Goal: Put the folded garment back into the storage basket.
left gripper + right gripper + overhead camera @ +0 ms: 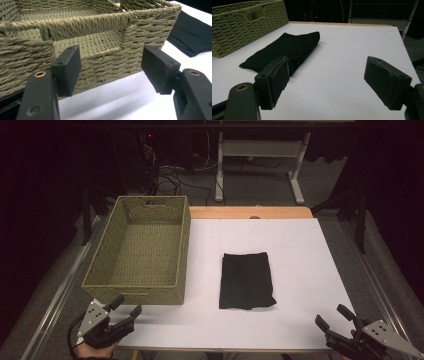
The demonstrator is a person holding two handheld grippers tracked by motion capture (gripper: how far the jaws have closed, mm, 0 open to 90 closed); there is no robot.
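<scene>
Both tongs sit at the near edge of the white worktop, each held in a hand. Left tongs rest at the near left corner, jaws spread wide with nothing between them, pointing at the near wall of the woven basket just beyond their tips; in the left gripper view that wall and its handle slot show between the jaws. Right tongs lie at the near right corner, jaws also wide and empty, aimed across the worktop toward the folded black cloth. This cloth lies flat near the middle of the worktop, just right of the basket and apart from it, well clear of both tongs.
</scene>
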